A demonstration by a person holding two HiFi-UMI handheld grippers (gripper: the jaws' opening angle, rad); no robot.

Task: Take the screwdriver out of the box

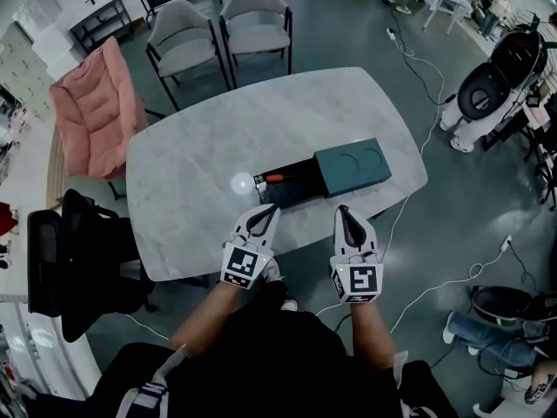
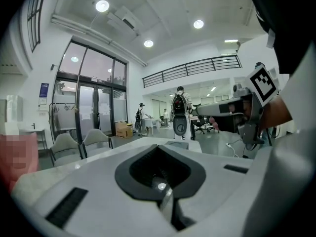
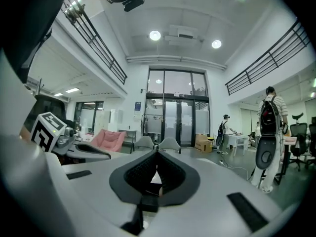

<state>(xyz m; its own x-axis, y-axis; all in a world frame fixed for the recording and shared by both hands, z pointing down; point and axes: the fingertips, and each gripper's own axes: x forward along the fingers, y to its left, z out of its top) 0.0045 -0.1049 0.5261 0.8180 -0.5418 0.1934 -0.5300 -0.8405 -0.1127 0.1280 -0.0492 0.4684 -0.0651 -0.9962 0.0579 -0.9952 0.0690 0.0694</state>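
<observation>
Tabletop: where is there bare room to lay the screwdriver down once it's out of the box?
The white marble tabletop is bare across its left half, from the black open tray to the left edge, and along the far side toward the grey chairs. Crowded: the right near corner, taken by the tray and the teal box cover.

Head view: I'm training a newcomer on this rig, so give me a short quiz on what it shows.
1. True or false: the screwdriver lies in the slid-out black tray.
2. In the head view, at which end of the tray does the teal cover sit? A left; B right; C neither, it is on the floor.
3. Fill in: the jaws of the left tool and the right tool are ____.
Key: 1 true; 2 B; 3 shut.
</observation>
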